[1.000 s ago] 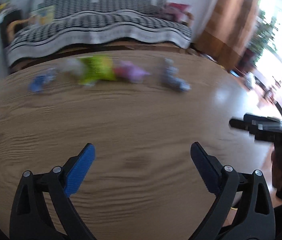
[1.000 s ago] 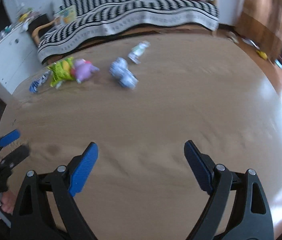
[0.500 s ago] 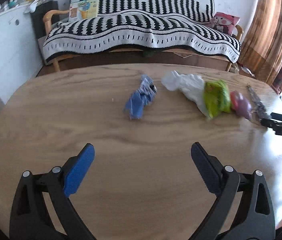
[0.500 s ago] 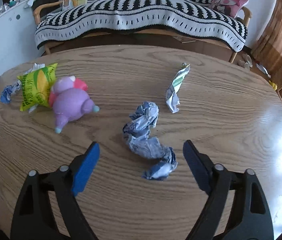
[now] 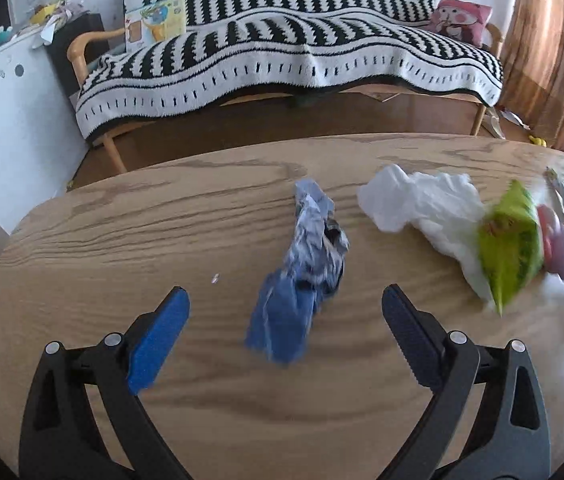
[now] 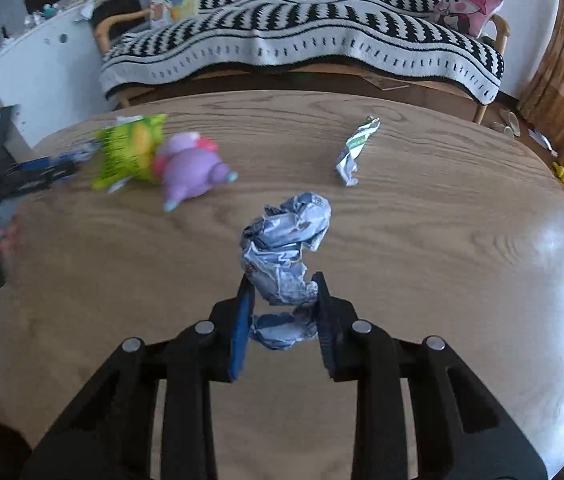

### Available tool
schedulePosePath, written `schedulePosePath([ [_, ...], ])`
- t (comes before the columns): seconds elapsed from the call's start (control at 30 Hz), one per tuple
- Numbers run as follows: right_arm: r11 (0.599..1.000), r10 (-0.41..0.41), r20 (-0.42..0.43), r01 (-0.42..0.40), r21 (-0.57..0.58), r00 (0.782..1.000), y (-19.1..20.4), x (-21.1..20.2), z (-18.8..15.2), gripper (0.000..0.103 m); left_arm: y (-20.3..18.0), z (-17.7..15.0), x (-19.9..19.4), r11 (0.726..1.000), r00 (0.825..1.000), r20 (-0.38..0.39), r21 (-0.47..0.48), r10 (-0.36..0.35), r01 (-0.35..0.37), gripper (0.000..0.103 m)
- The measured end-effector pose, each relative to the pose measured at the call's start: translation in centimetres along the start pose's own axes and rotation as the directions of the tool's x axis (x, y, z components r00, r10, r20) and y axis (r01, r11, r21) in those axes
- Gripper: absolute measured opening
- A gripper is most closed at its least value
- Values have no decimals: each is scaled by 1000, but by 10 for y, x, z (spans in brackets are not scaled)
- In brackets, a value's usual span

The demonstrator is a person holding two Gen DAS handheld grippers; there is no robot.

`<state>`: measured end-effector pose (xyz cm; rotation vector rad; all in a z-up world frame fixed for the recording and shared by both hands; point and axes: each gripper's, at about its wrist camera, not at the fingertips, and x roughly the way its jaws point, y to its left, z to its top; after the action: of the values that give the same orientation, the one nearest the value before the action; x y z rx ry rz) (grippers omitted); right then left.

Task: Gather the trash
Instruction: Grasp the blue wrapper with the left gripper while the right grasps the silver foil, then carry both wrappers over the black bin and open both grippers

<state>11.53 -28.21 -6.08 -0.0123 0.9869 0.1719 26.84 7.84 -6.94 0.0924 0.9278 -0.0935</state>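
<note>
Wooden table (image 6: 442, 240), two crumpled wrappers (image 6: 286, 252) (one gripped)

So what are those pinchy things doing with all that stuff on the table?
A person is picking up trash from the wooden table with two hand-held tongs. The right tongs have closed on a crumpled blue-and-white wrapper. The left tongs are open, with a blue crumpled wrapper lying between their tips, not grabbed yet. Waiting on the table are a green snack bag, a purple toy, a small twisted wrapper and a white plastic bag.
</note>
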Motion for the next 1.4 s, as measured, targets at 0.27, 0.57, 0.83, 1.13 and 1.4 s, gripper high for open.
schedulePosePath([
  [0.27, 1000, 25, 20, -24, -19, 999, 10, -56, -55, 29, -17, 3, 11, 1000, 1000, -16, 18, 1, 0, 52],
  [0.57, 994, -52, 28, 49, 96, 998, -37, -117, -121, 29, -44, -17, -46, 1000, 1000, 12, 8, -29, 29, 28],
  [0.83, 948, -179, -13, 176, 265, 984, -119, -179, -202, 29, -162, -69, -170, 975, 986, 78, 178, -150, 135, 28],
  [1.13, 843, -186, -154, 238, 482, 970, -202, -193, -303, 29, -370, -171, -263, 785, 880, -2, 453, -475, 424, 28],
  [1.4, 800, -156, -250, 270, 536, 956, -232, -176, -343, 30, -483, -257, -254, 630, 808, -194, 536, -556, 562, 28],
])
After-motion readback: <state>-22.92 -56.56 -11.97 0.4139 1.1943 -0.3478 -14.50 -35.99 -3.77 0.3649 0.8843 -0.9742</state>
